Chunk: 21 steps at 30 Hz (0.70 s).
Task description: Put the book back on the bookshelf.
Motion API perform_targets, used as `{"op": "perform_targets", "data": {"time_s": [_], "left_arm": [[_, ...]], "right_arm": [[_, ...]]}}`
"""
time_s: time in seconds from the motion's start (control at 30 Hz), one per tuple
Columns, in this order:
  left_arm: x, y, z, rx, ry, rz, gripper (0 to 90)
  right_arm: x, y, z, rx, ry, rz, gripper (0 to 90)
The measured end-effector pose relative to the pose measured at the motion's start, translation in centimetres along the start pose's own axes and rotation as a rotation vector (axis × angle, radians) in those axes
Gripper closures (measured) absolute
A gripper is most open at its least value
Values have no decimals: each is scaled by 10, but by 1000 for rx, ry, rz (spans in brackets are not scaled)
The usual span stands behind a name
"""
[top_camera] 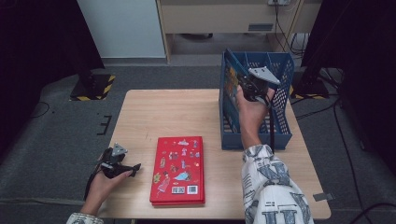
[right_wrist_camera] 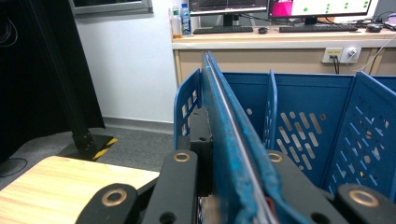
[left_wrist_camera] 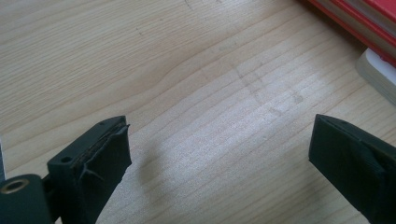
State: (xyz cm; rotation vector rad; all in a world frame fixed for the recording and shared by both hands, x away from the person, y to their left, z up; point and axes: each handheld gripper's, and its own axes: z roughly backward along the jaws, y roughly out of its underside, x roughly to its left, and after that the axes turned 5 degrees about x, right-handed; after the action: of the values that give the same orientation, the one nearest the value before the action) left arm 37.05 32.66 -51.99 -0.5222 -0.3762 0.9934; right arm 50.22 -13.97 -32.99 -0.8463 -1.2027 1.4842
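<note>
The blue book's lower end seems hidden between the right claw's jaws.

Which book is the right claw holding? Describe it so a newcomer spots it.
Find the blue file rack at the table's far right. The book stands upright in its leftmost slot, clamped by the right claw. Unlike the red book lying flat, it has a blue cover.

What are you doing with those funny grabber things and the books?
A person is putting books into a blue file rack on the wooden table. The right gripper is shut on a blue book, holding it upright at the rack's leftmost slot. The left gripper is open above bare table, holding nothing. A red book with stickers lies flat on the table beside it, waiting.
</note>
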Motion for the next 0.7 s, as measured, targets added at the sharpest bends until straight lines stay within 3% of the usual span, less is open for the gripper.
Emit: {"op": "perform_targets", "data": {"time_s": [0.43,0.7], "left_arm": [[-2,-1,0,-1,-1,-3,47],[-3,-2,0,0,-2,-7,47]], "right_arm": [[6,12,12,-11,-2,13,822],[9,16,18,16,-3,40,816]]}}
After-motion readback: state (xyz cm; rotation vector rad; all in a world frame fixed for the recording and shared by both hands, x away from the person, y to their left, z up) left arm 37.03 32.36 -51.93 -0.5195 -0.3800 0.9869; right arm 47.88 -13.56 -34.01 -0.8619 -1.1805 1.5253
